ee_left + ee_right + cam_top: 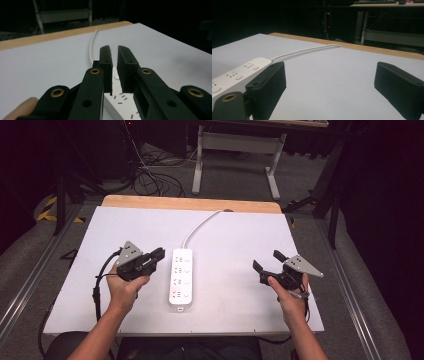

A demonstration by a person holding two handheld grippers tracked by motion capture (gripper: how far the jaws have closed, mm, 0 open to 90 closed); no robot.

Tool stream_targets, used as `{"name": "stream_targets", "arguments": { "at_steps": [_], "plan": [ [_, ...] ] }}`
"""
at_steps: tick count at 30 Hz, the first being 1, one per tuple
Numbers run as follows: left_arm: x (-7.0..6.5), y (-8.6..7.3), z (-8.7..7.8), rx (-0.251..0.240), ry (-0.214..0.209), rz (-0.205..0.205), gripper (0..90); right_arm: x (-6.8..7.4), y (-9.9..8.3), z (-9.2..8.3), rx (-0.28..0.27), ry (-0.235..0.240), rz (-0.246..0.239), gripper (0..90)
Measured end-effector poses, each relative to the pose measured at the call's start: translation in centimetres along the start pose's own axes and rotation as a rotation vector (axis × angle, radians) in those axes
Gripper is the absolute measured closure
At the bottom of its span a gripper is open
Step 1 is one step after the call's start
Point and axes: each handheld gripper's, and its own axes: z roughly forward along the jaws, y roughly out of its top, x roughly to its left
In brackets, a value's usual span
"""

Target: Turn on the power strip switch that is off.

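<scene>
A white power strip (182, 277) lies lengthwise in the middle of the white table (235, 240), its white cable (200, 226) running to the far edge. My left gripper (159, 253) hovers just left of the strip's far end, pointing right. In the left gripper view its jaws (113, 50) stand a narrow slit apart with nothing between them, and the strip (120, 100) shows below them. My right gripper (267, 260) is held well to the right of the strip, wide open and empty (332, 75). In the right gripper view the strip (237, 72) lies to the left.
A wooden strip (190, 202) borders the table's far edge. Beyond it stand a white desk frame (235, 150) and loose cables (150, 175) on the dark floor. Metal rails (30, 280) run along both sides of the table.
</scene>
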Motion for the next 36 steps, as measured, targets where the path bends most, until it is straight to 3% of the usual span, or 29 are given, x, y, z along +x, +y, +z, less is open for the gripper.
{"name": "stream_targets", "arguments": {
  "at_steps": [6, 12, 18, 29, 31, 32, 36],
  "plan": [
    [1.9, 0.3, -2.2, -0.08, 0.095, -0.039, 79.2, 0.0, 0.0, 0.1, 0.001, 0.002, 0.0, 11.1],
    [2.8, 0.3, -3.2, -0.106, 0.171, -0.042, 73.2, 0.1, 0.0, 0.1, 0.001, 0.002, 0.0, 11.0],
    [2.5, 0.3, -3.2, -0.12, 0.22, -0.008, 66.3, 0.1, 0.0, 0.2, 0.003, 0.003, -0.004, 11.0],
    [3.0, 0.3, -3.7, -0.148, 0.279, -0.021, 57.5, 0.1, 0.0, 0.1, -0.002, 0.006, 0.002, 11.0],
    [3.1, 0.3, -3.7, -0.146, 0.286, -0.025, 53.4, 0.1, 0.0, 0.1, -0.002, 0.006, 0.002, 11.1],
    [3.2, 0.3, -3.7, -0.143, 0.295, -0.029, 47.2, 0.1, 0.0, 0.1, -0.002, 0.005, 0.001, 11.1],
    [3.5, 0.2, -3.6, -0.136, 0.315, -0.033, 43.8, 0.1, 0.0, 0.1, -0.002, 0.004, 0.004, 11.0]
  ]
}}
